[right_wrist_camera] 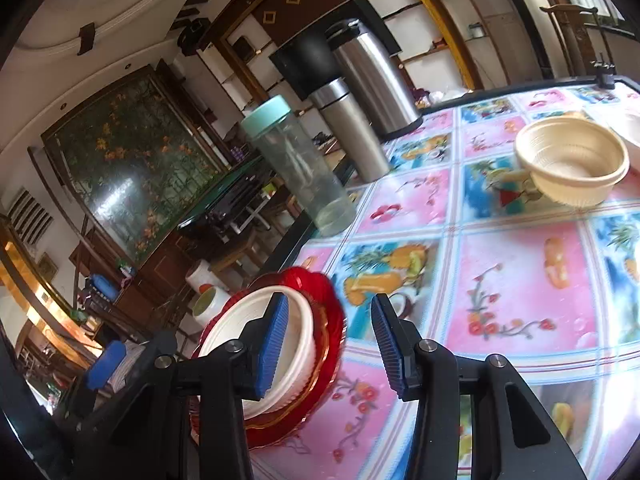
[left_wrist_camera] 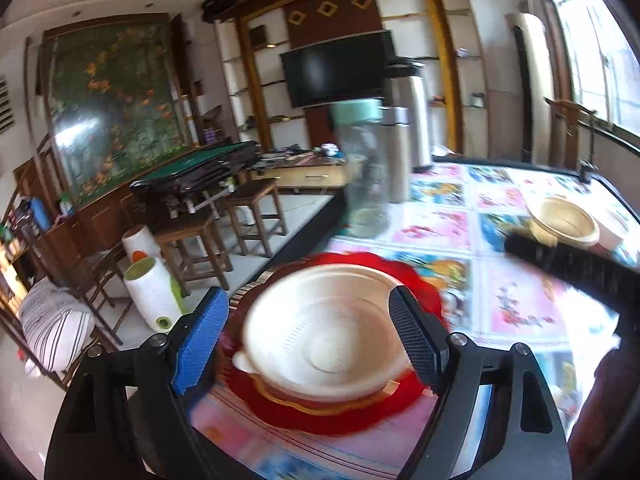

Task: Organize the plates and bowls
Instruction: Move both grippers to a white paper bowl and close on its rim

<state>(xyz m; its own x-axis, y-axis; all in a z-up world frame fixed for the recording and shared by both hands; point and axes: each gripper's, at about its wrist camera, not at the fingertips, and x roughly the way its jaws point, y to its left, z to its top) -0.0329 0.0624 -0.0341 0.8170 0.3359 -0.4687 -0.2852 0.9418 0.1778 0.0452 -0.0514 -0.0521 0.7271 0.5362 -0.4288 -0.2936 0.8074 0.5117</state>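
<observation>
The cream bowl (left_wrist_camera: 320,340) low in the frame on the red plate (left_wrist_camera: 340,420) looks light, thin, best pinched at its rim; both grippers' jaws stand apart, empty.

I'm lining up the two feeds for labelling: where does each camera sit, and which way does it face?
Left wrist: on the left gripper, looking down its open fingers at the cream bowl on the red plate; a dark sleeve shows.
Right wrist: on the right gripper, open, facing across the floral tablecloth.
Shared: bowl, plate, second cream bowl.
</observation>
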